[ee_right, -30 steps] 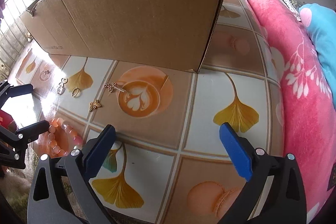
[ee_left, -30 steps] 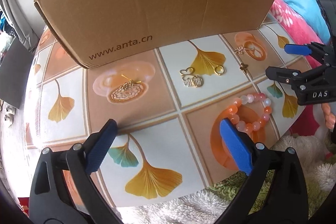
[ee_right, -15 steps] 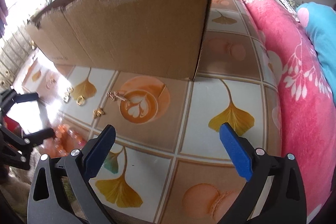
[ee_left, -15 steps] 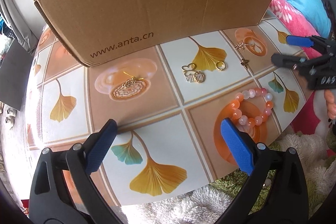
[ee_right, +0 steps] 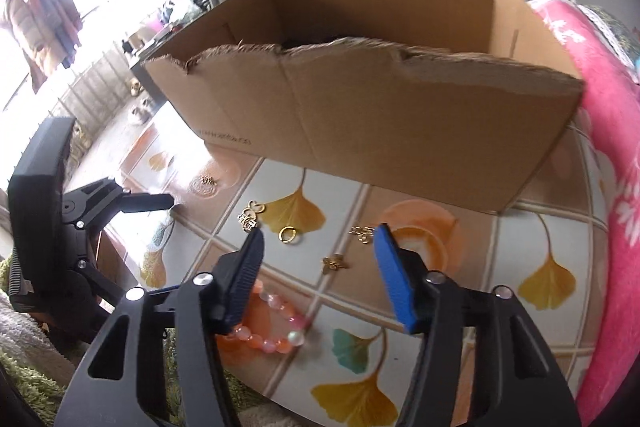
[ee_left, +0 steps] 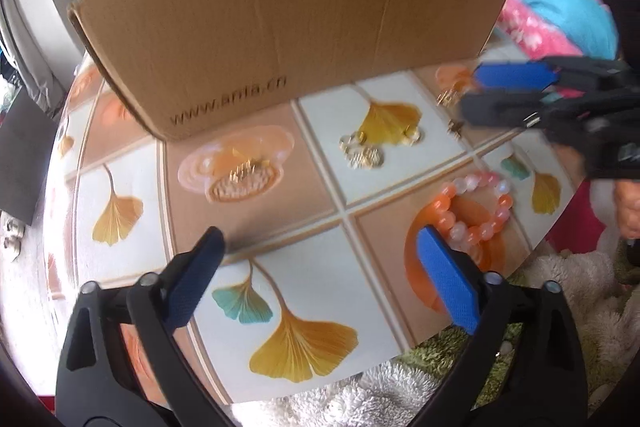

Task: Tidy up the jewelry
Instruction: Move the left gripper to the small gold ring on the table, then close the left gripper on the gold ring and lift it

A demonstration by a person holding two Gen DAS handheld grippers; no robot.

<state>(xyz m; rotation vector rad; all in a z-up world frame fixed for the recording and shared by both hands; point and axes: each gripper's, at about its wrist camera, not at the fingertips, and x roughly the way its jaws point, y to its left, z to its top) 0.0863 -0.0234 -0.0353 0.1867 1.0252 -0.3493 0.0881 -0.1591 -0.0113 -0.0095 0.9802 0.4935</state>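
Jewelry lies on the tiled table in front of an open cardboard box. A pink-orange bead bracelet sits near the front edge. A gold ring, a gold charm, a small gold piece, a gold clasp and a gold pendant lie apart. My left gripper is open and empty, low over the table. My right gripper is open and empty above the small gold pieces.
A pink blanket and blue cushion lie to the right. A shaggy rug is below the table's front edge. The box stands close behind the jewelry.
My right gripper has swung left and forward over the small gold pieces, its jaws narrower than before. My left gripper shifted only slightly; its view is blurred.
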